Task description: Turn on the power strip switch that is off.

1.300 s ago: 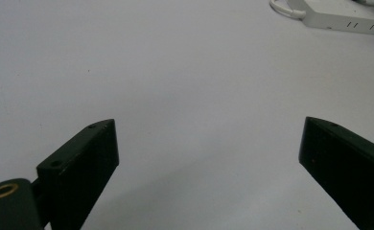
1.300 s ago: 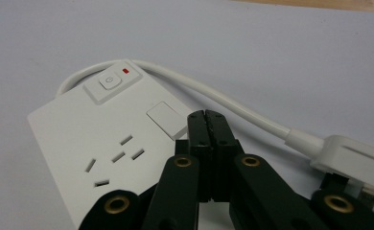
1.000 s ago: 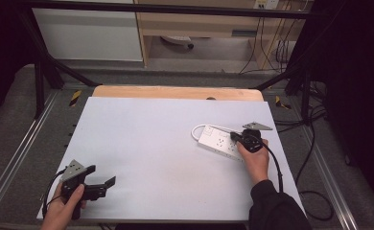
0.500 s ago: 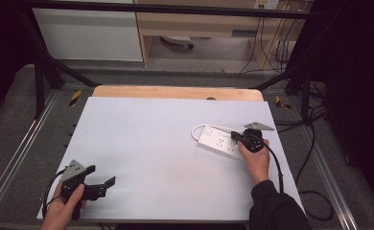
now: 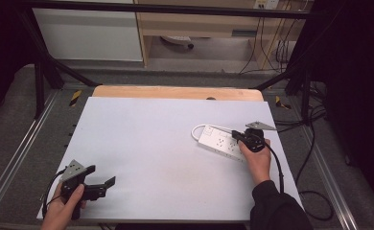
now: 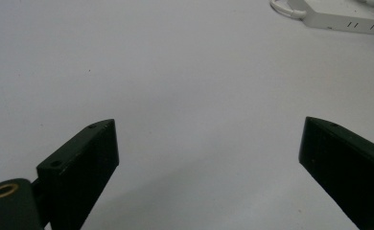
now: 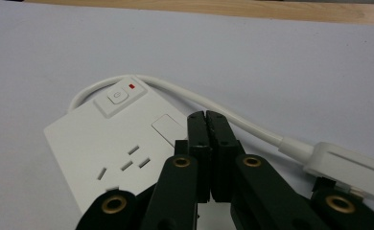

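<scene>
A white power strip (image 5: 217,142) lies flat on the right half of the white table top (image 5: 166,143). Its switch (image 7: 119,97), with a small red light beside it, is at the far end. My right gripper (image 5: 235,135) is shut, its jaws pressed together with nothing between them. The tips (image 7: 206,115) hang just over the strip's top face, near its cable side. A white cable (image 7: 214,108) curves from the strip to a white plug (image 7: 348,165) at the right. My left gripper (image 5: 102,175) rests open near the front left corner, over bare table (image 6: 199,86); the strip (image 6: 338,17) lies far off.
A wooden board edge (image 5: 175,92) runs along the table's far side. Metal rails (image 5: 12,158) flank the table on both sides. Black cables (image 5: 309,143) hang off the right edge. Cabinets (image 5: 89,33) stand beyond the table.
</scene>
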The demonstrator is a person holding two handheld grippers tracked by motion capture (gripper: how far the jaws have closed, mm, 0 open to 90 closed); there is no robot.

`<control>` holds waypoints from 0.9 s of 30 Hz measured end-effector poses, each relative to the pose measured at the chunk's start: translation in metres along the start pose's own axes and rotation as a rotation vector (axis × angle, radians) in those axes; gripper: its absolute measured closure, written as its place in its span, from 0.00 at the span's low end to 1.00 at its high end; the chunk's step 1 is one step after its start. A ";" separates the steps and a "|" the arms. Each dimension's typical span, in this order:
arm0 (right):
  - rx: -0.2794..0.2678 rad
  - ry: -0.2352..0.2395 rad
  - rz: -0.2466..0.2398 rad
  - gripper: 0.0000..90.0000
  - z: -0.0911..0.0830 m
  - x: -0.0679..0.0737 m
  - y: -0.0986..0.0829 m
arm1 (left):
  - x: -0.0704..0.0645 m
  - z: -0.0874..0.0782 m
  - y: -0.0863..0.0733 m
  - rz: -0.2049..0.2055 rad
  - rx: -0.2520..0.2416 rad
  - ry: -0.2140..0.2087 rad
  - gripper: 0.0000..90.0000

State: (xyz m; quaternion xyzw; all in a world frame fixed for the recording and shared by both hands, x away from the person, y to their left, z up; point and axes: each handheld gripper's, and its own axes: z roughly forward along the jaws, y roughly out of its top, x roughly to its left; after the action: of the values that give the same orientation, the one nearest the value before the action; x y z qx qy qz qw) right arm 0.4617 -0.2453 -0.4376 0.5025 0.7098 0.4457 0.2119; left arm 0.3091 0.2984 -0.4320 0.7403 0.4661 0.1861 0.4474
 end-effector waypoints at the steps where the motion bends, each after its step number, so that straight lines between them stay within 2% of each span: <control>1: -0.001 0.000 0.000 0.99 0.000 0.000 0.000 | 0.000 0.000 0.000 0.000 0.000 0.000 0.07; 10: -0.006 0.003 -0.001 0.98 -0.004 0.000 0.002 | 0.000 0.000 0.000 0.000 0.001 0.000 0.07; 18: -0.015 -0.001 0.002 0.92 -0.008 -0.001 0.004 | 0.000 0.000 0.000 0.001 0.002 -0.001 0.07; 23: -0.019 -0.002 0.001 0.85 -0.013 -0.001 0.005 | 0.000 0.000 0.000 0.001 0.002 -0.001 0.07; 27: -0.025 -0.004 0.003 0.72 -0.019 0.000 0.008 | 0.000 0.000 0.000 0.001 0.002 -0.001 0.07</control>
State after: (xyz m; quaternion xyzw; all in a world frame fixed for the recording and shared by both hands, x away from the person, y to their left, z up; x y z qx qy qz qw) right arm 0.4515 -0.2523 -0.4215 0.5020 0.7028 0.4539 0.2191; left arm 0.3090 0.2983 -0.4321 0.7411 0.4656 0.1856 0.4466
